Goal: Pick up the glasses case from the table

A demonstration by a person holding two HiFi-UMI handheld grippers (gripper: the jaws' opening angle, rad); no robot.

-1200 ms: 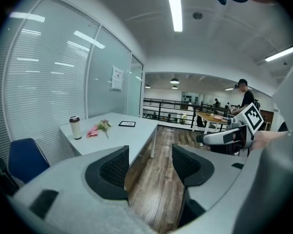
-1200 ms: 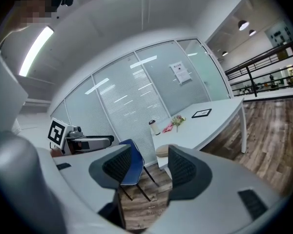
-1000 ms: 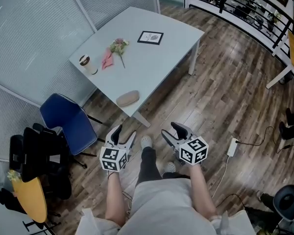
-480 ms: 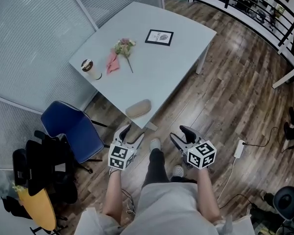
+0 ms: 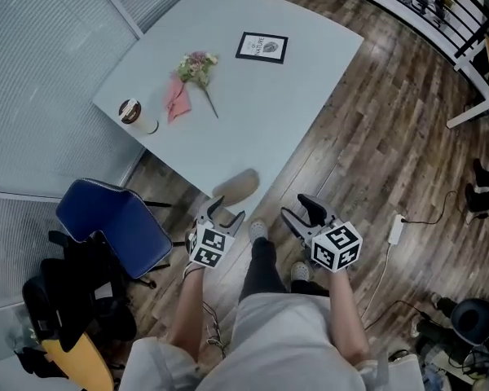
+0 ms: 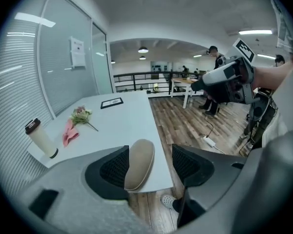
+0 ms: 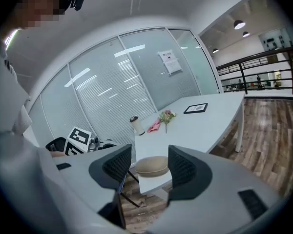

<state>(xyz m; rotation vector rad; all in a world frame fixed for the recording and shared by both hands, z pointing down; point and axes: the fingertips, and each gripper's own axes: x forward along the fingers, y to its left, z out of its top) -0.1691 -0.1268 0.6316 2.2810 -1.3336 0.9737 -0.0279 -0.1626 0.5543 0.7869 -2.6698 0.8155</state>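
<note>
The tan glasses case [image 5: 236, 187] lies on the pale counter [image 5: 253, 112] right at its near corner, long side along the edge, not yet lifted. The left gripper [image 5: 226, 210] hangs just short of it with jaws wide apart and nothing in them; in the left gripper view the case sits in line between them, closer to the left one. The right gripper [image 5: 297, 210] is a little further off over the wood floor, jaws also open and empty. Judging by this, the reach is nearly made; closing and lifting remain. The corner leaves free approach from two sides; the blue chair [image 5: 106, 218] stands below to the left, and the coffee cup [image 5: 134, 114] and flowers [image 5: 197, 65] are well apart
</note>
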